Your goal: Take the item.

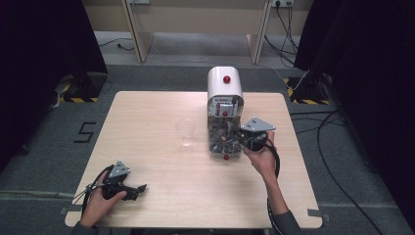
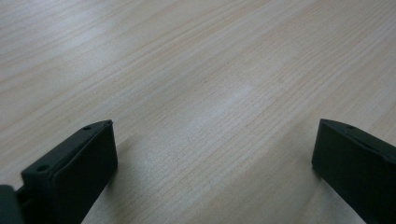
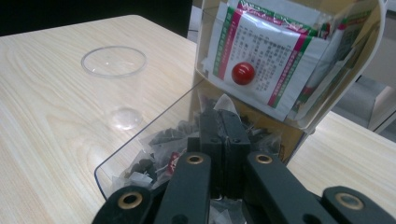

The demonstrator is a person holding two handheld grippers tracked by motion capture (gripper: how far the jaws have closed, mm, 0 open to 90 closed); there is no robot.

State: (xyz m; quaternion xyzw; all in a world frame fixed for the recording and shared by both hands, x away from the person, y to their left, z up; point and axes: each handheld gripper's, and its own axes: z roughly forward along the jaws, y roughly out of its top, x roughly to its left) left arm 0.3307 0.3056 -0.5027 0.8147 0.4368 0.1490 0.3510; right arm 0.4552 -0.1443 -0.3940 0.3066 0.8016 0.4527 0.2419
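Your right gripper has its jaws pressed together, apparently pinching a thin string, inside the clear drawer of tea bags beside the cup; they look light and soft, so lift by string or tag, while your left gripper rests released.

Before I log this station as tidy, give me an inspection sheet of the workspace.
Surface: pale wood table, bare at the left.
Job's things: dispenser with open clear drawer of tea bags; upright clear cup beside it, apart.
Clutter: nothing seen.
Grippers: left gripper open, low over the table; right gripper shut, in the drawer among the bags.
Cables: on the floor at right.
Surroundings: grey carpet, dark curtains.
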